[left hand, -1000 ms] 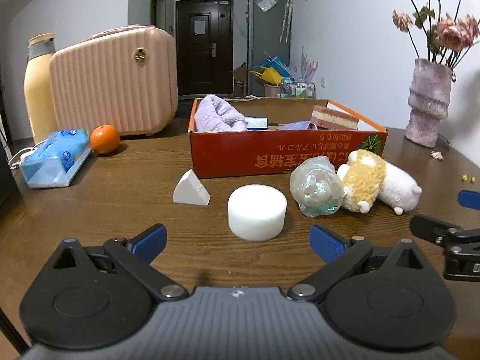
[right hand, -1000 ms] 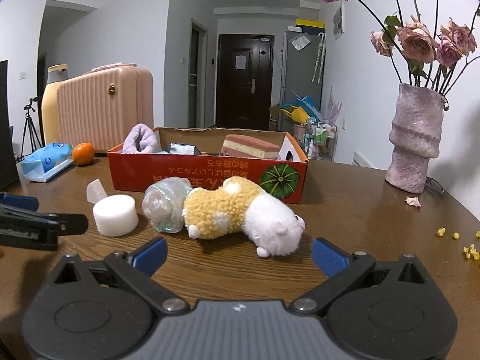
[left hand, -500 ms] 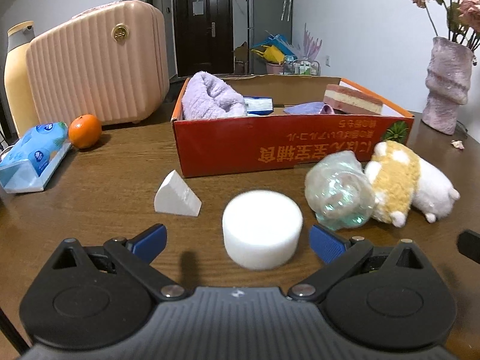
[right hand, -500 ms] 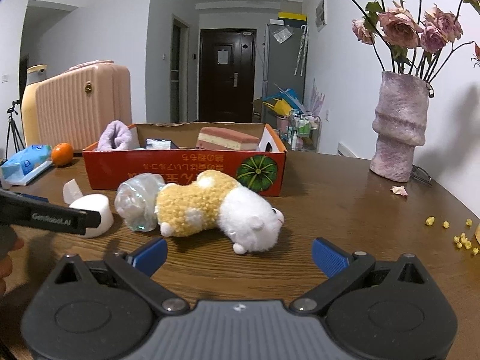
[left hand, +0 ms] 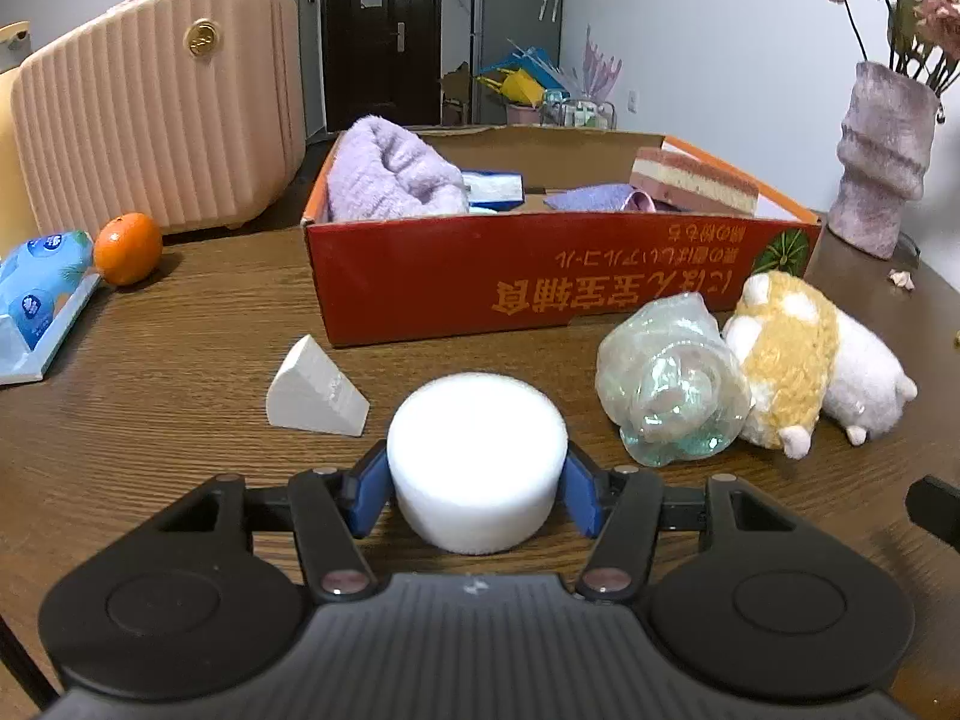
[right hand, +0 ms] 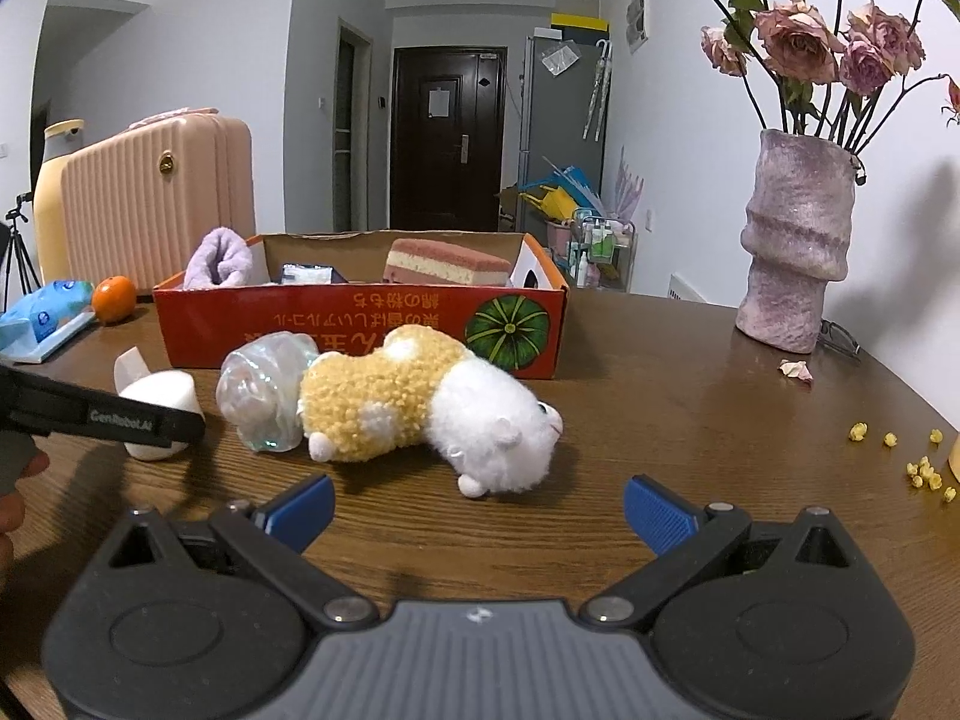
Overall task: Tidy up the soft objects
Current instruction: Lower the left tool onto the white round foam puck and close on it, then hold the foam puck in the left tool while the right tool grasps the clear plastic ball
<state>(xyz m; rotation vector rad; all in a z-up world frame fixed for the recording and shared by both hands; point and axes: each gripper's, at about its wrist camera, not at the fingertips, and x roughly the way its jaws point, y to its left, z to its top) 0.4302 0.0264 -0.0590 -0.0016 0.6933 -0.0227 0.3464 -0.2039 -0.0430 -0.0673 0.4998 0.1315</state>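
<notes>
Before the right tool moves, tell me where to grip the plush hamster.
Grip the plush hamster across its yellow midsection, coming from above. It lies on its side, touching the clear squishy ball at the yellow end, so that end is crowded. The right tool stands open, nothing between its pads.

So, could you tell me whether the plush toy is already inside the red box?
No, the plush toy lies on the table in front of the red box, beside the clear squishy ball.

White foam cylinder (left hand: 477,462) between blue pads (left hand: 367,495). Red box (left hand: 558,276) with orange lettering, green melon print at 3 o'clock. Yellow-and-white plush (right hand: 426,405). Lilac towel (left hand: 390,177) at 11 o'clock. Ribbed pink suitcase (left hand: 156,114); orange fruit (left hand: 128,248).
</notes>
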